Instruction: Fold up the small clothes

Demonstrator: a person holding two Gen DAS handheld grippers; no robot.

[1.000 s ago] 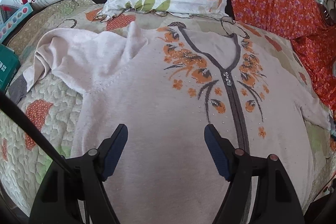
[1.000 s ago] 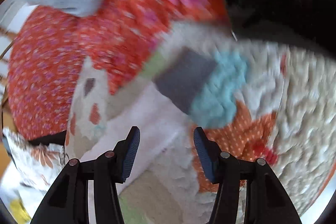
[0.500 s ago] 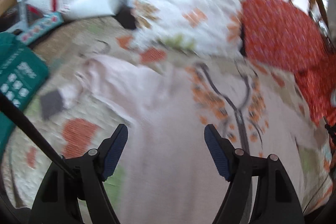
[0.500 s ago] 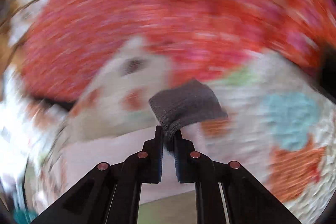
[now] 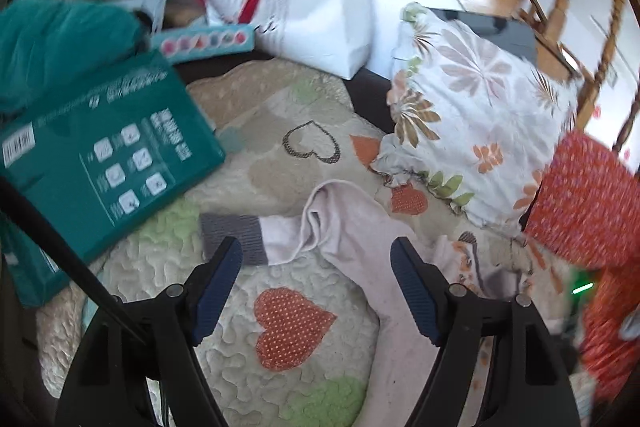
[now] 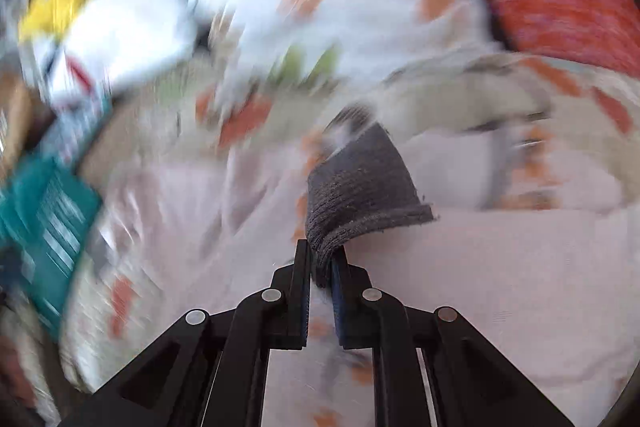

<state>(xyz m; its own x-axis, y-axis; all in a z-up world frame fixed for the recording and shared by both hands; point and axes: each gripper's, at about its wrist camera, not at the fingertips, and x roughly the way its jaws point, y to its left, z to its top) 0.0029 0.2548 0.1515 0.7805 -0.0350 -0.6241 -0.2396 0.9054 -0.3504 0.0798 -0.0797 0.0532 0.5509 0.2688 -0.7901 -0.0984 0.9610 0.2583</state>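
So the quilted bedspread [image 5: 256, 179] with its heart patches fills most of the space under and ahead of the left tongs [image 5: 316, 279], and the pale pink sweater [image 5: 360, 227] lies on it, running from between those tongs off to their right. Its sleeve stretches leftward just past the tips, bunched in a fold, and the grey cuff [image 5: 232, 239] on that sleeve sits right at the tip of the left-hand finger, flat on the bedspread. The left tongs are spread wide and aren't holding anything, just hovering over an orange dotted heart [image 5: 292, 327]. Farther ahead and to the right there's a floral pillow [image 5: 476, 115] with an orange-red patterned cloth [image 5: 576, 203] beside it at the far right. Off to the left is a green box [image 5: 108, 147], and beyond that a white bag [image 5: 308, 11] with red handles. The right wrist view is pretty smeared, but the right tongs [image 6: 320, 263] are clearly pressed together on the other grey cuff [image 6: 360, 187], which stands up out of the tips in a folded flap, with the pink body of the sweater [image 6: 500, 267] spread underneath and to the right of them.
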